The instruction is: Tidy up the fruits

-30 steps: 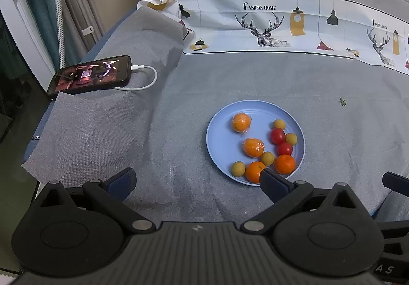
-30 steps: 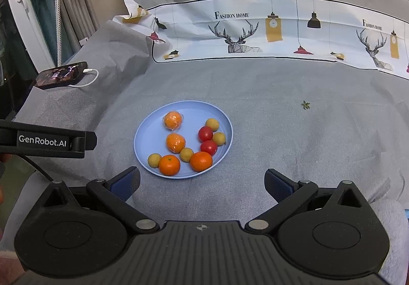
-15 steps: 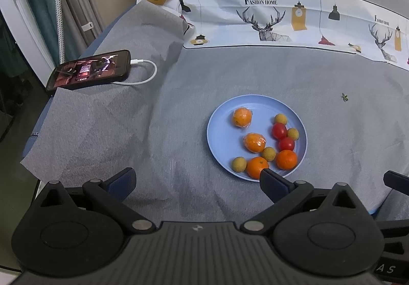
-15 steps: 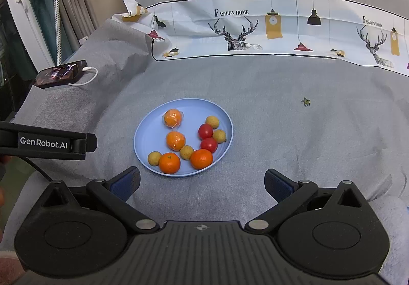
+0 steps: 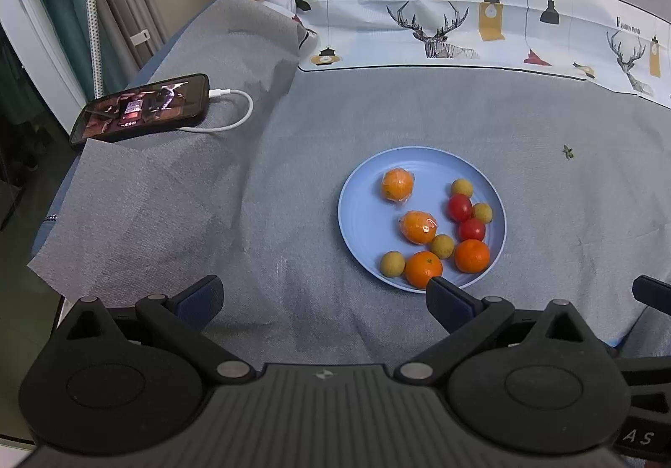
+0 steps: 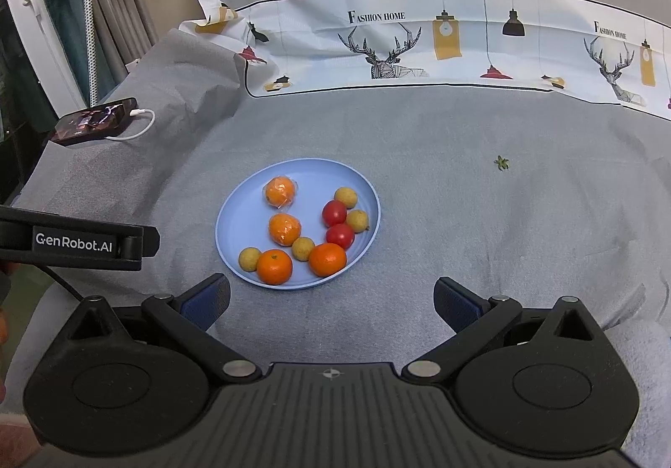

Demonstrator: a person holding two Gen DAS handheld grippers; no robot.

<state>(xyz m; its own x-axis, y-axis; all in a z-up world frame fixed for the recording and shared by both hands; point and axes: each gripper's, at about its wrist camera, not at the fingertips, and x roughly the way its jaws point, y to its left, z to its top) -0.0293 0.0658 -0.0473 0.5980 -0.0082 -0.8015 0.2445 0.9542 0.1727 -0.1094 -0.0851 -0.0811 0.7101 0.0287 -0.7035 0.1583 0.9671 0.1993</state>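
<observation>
A blue plate (image 5: 360,191) (image 6: 235,216) lies on the grey bed cover. It holds several oranges (image 5: 423,269) (image 6: 274,266), two of them wrapped in clear film (image 5: 396,184), two red tomatoes (image 5: 459,207) (image 6: 334,213), and several small yellow fruits (image 5: 392,263) (image 6: 249,259). My left gripper (image 5: 323,300) is open and empty, near and left of the plate. My right gripper (image 6: 331,300) is open and empty, just in front of the plate.
A phone (image 5: 140,107) (image 6: 94,120) on a white charging cable (image 5: 235,120) lies at the bed's left edge. A printed pillow (image 5: 461,23) lies across the back. A small green stem (image 5: 568,152) (image 6: 501,162) lies right of the plate. The left gripper's body (image 6: 75,243) shows at the left.
Both grippers have drawn back and tilted slightly; the plate sits a little higher in both views. Both stay open. The fruits have not moved.
</observation>
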